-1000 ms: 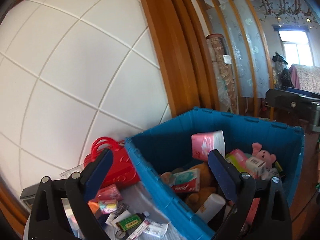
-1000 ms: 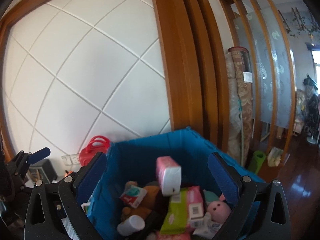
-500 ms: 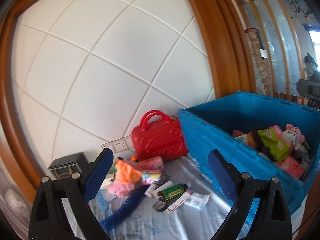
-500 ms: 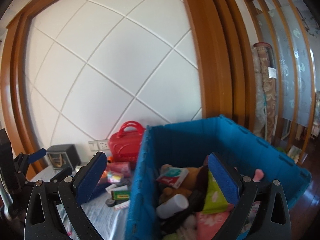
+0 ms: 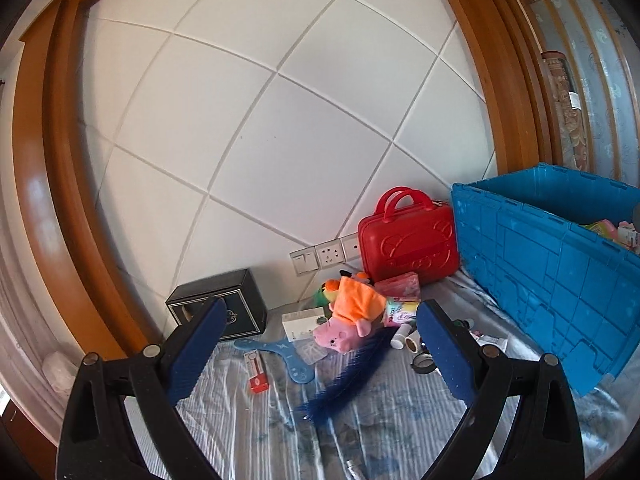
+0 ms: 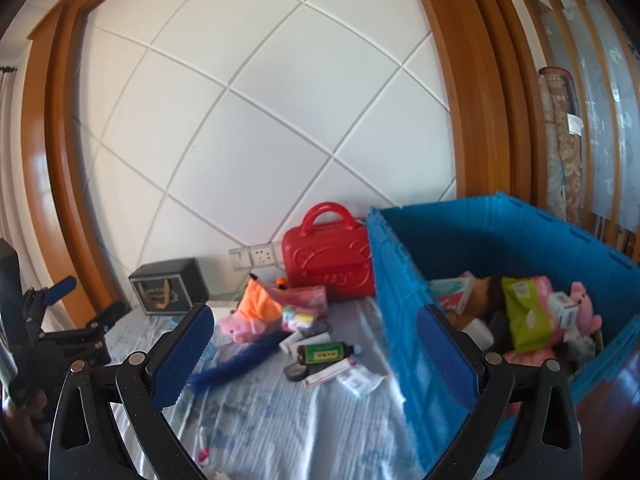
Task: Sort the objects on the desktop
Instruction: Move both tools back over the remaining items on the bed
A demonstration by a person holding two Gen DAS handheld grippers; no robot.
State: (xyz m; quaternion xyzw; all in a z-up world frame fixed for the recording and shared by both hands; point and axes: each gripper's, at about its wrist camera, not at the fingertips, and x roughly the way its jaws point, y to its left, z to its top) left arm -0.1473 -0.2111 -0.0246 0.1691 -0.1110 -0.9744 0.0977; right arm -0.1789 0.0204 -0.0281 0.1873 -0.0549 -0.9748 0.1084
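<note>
Both the left tongs (image 5: 318, 354) and right tongs (image 6: 314, 354) hang spread and empty over the bench's loose clutter, apparently ready to feed the blue crate (image 6: 400, 280).

Cloth (image 5: 280, 432) in front bare; toy pile (image 5: 352, 312) & blue crate (image 5: 560, 280) block beyond.

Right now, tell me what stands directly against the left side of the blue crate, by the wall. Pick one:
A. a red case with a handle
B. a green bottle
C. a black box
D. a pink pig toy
A: the red case stands upright at the wall, right beside the blue crate; the black box sits far off to the left.
</note>
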